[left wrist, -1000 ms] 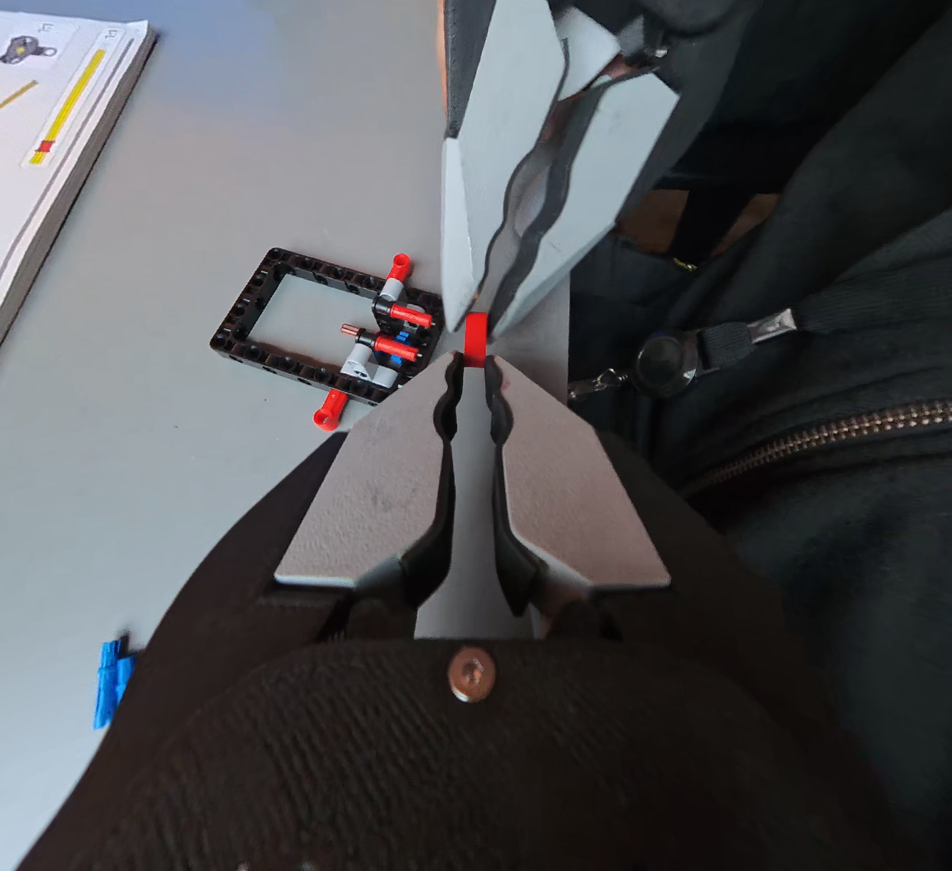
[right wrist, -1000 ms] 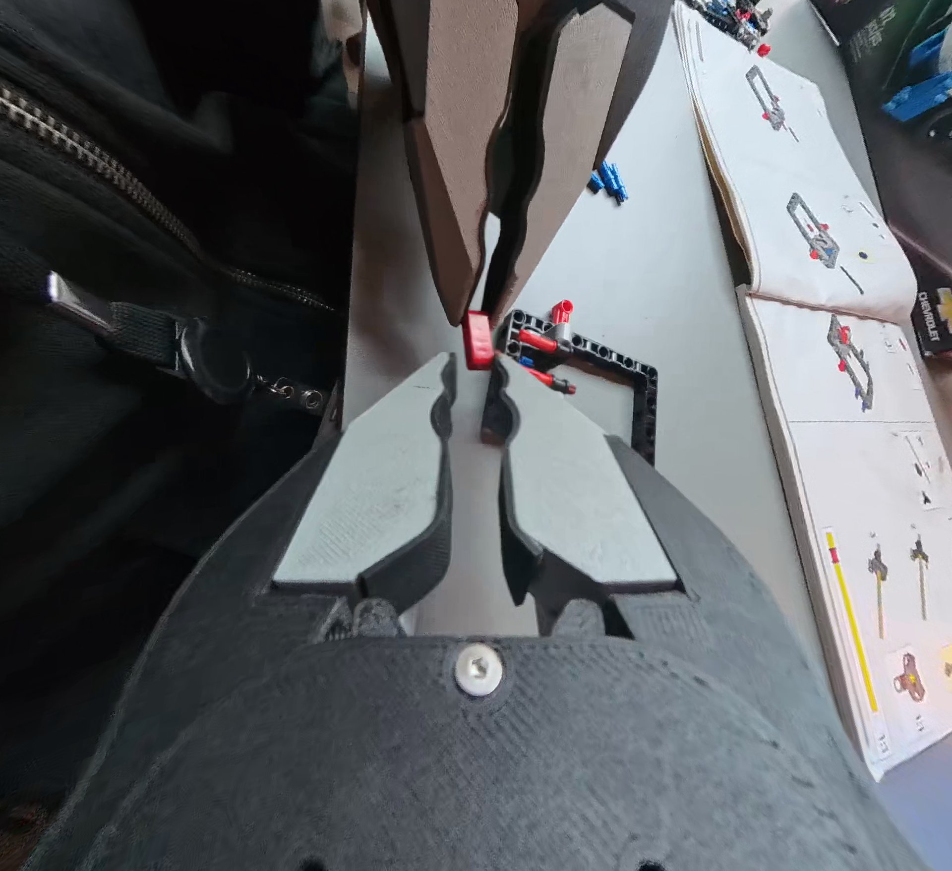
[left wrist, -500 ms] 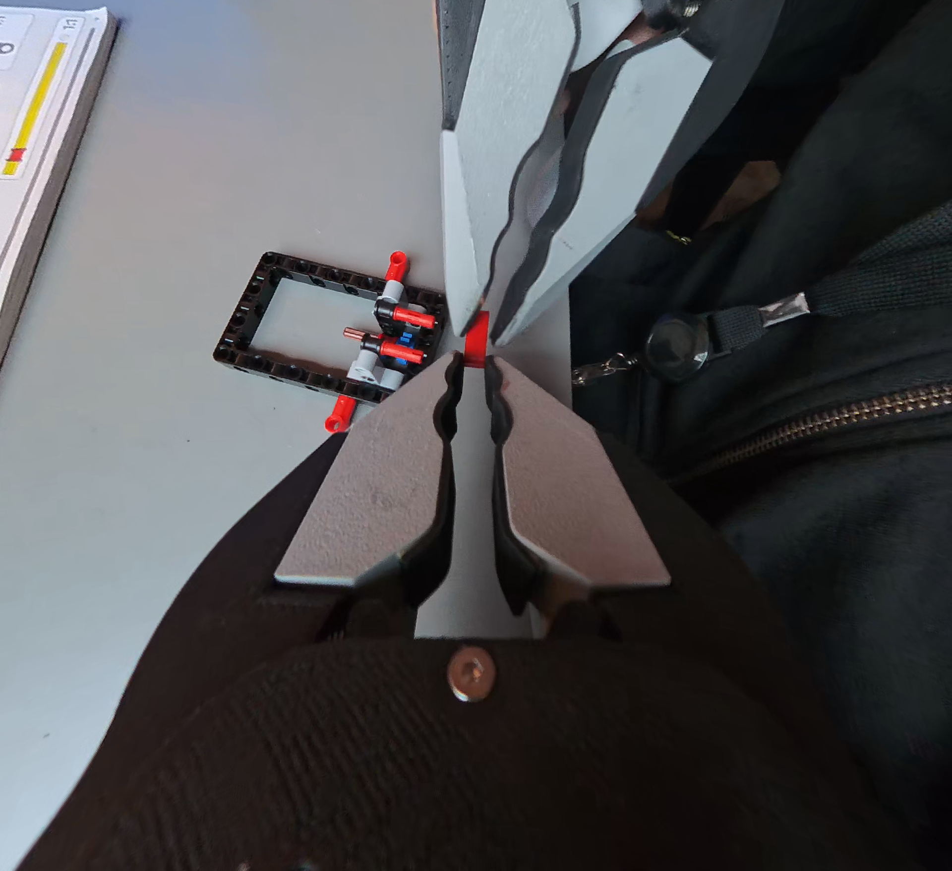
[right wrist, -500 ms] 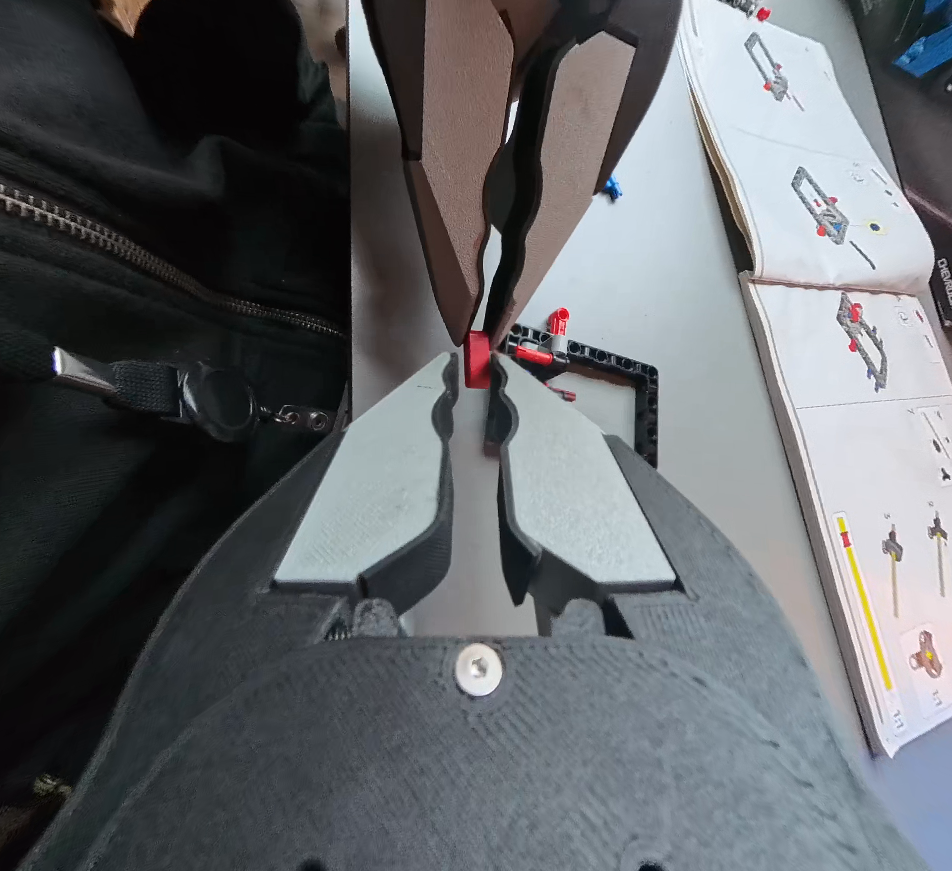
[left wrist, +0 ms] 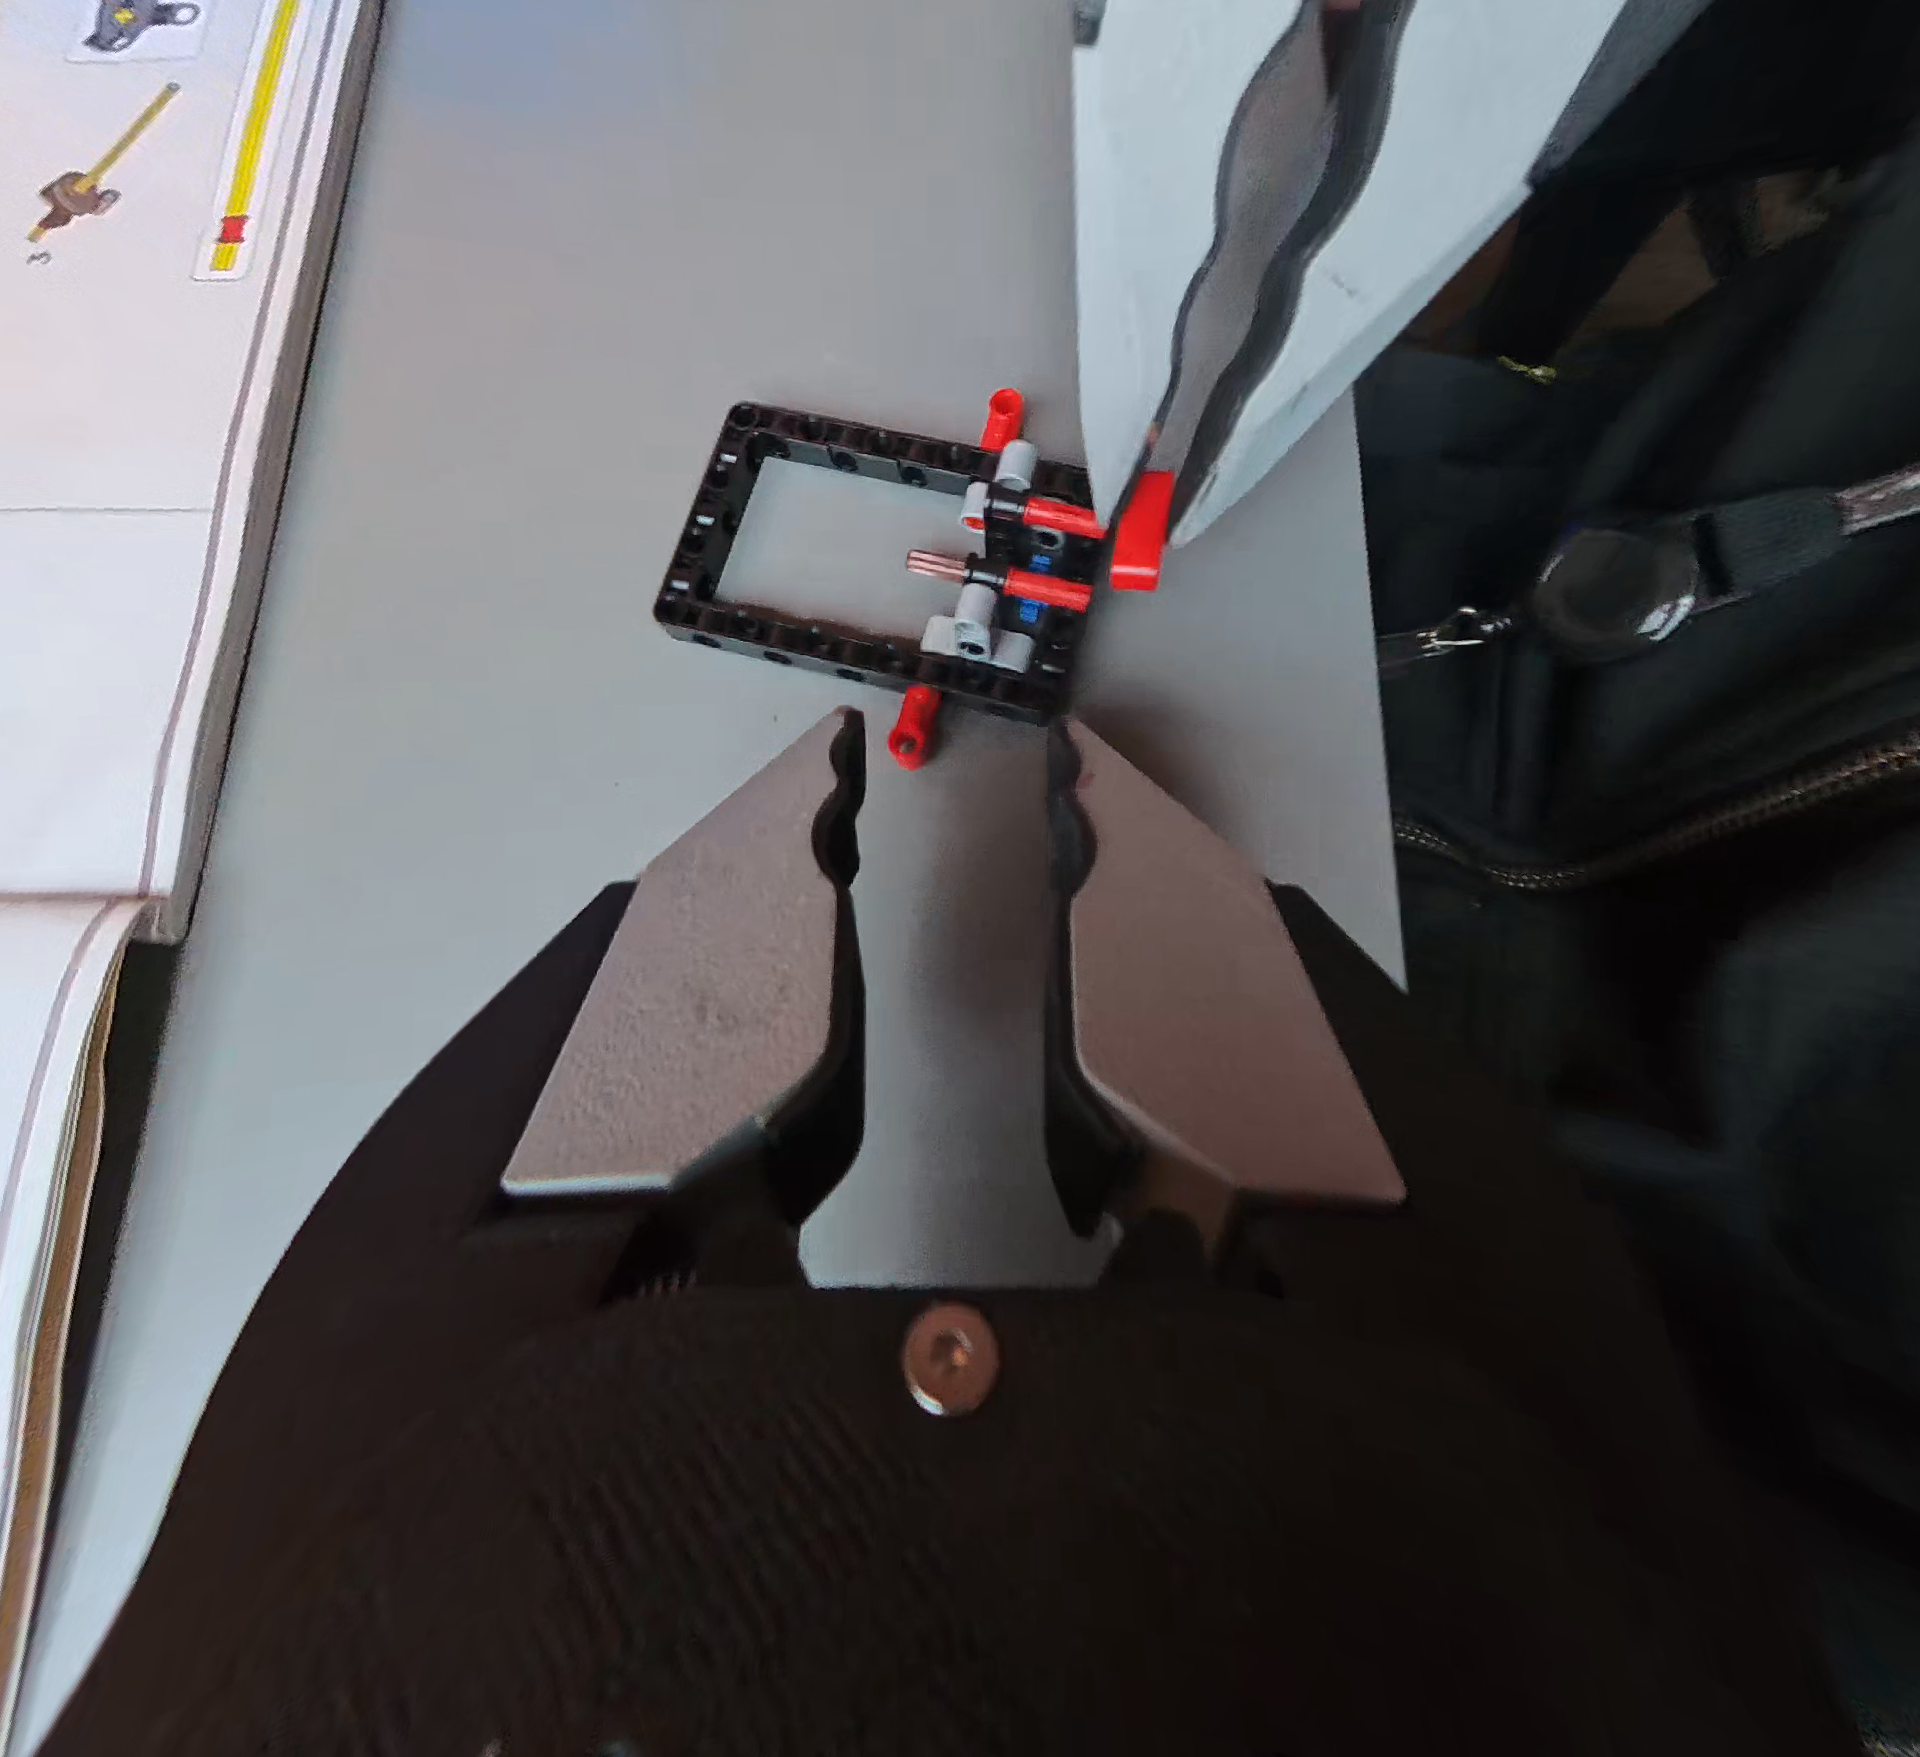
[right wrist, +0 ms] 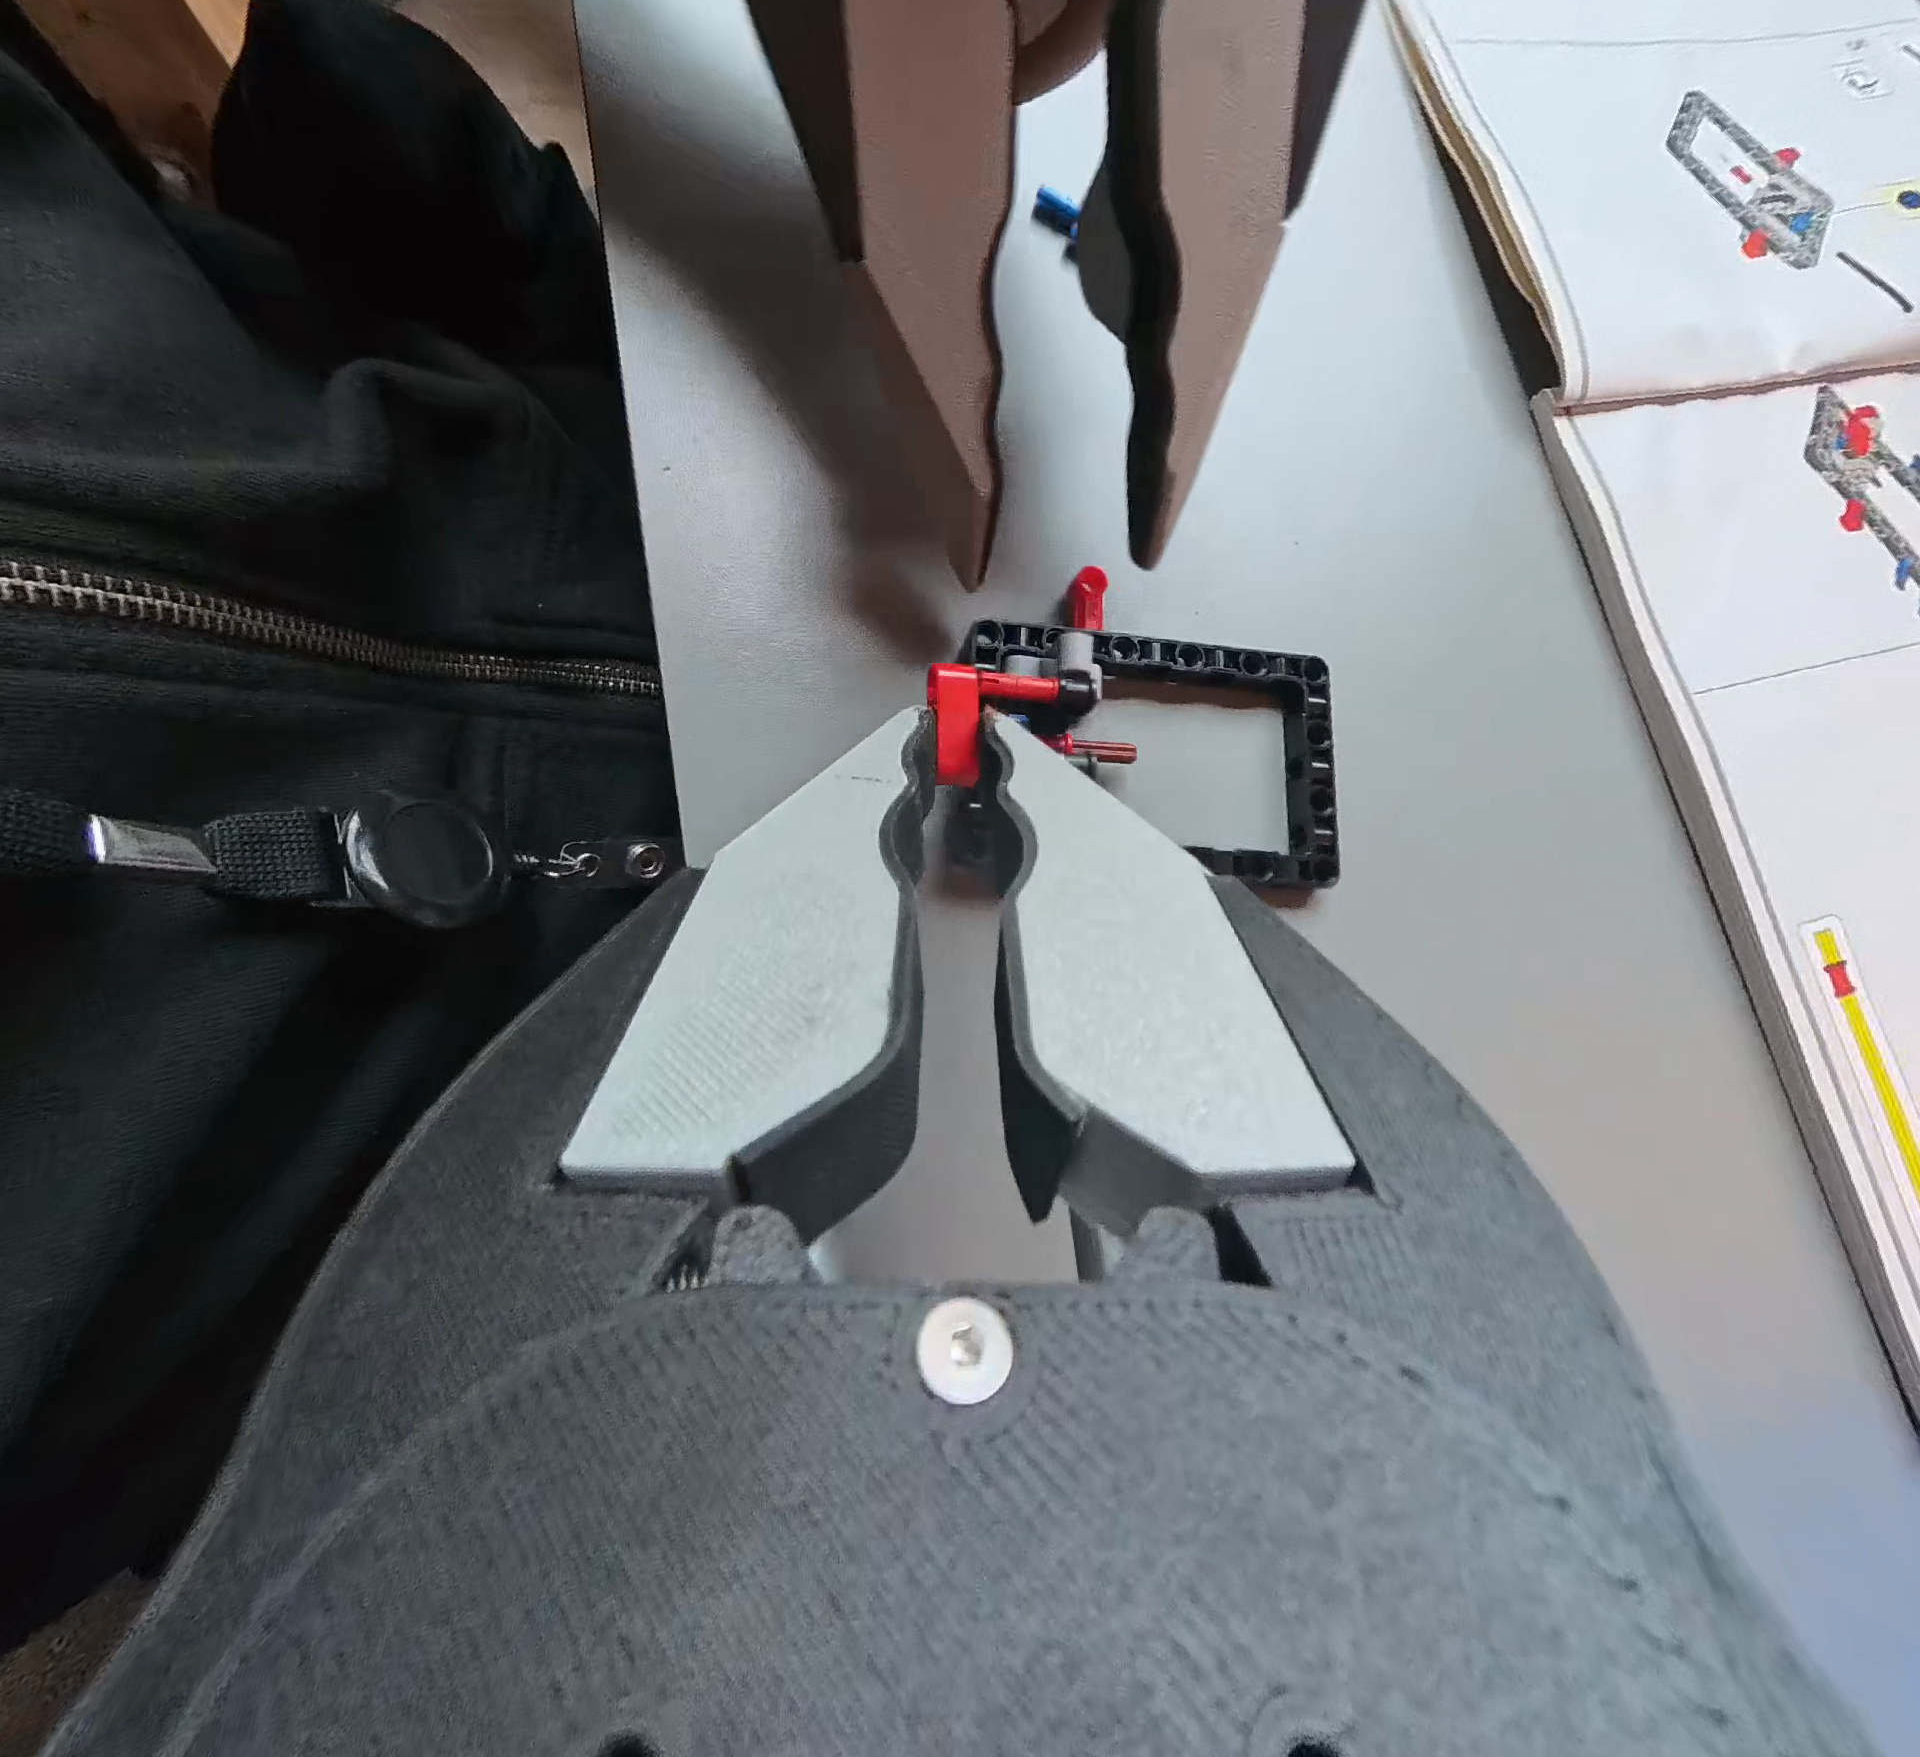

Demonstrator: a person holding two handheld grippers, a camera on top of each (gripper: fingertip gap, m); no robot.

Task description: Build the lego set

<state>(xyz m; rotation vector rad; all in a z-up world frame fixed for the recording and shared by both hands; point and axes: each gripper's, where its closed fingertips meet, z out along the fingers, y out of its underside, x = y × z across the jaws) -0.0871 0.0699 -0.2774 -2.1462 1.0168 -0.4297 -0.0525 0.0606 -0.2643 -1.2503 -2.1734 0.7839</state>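
On the grey worktop (left wrist: 582, 377) lies a black rectangular Technic frame (left wrist: 790, 658), flat, its long axis running from the instruction booklet side toward the person at the worktop edge. Red axles (left wrist: 1055, 514), grey connectors (left wrist: 971, 632) and a blue pin are fitted across the end of the frame nearest the person, and a red pin (left wrist: 912, 720) sticks out from one long side.

The right hand-held gripper (right wrist: 954, 720) is closed narrowly on a small red lift-arm piece (right wrist: 958, 728), pinching it at its tips; the piece stands roughly upright, and its upper end meets the end of a red axle at the near short end of the frame. The left hand-held gripper (left wrist: 951, 731) stands parted with nothing between its fingers, its tips hovering just beside the long side of the frame near the red pin.

An open instruction booklet (right wrist: 1704, 419) lies beside the frame, showing build diagrams and a yellow bar; its small print cannot be read. A blue pin (right wrist: 1055, 203) lies farther off on the worktop. A person's black zipped jacket (right wrist: 260, 564) with a badge reel (right wrist: 416, 860) fills the worktop's near edge.
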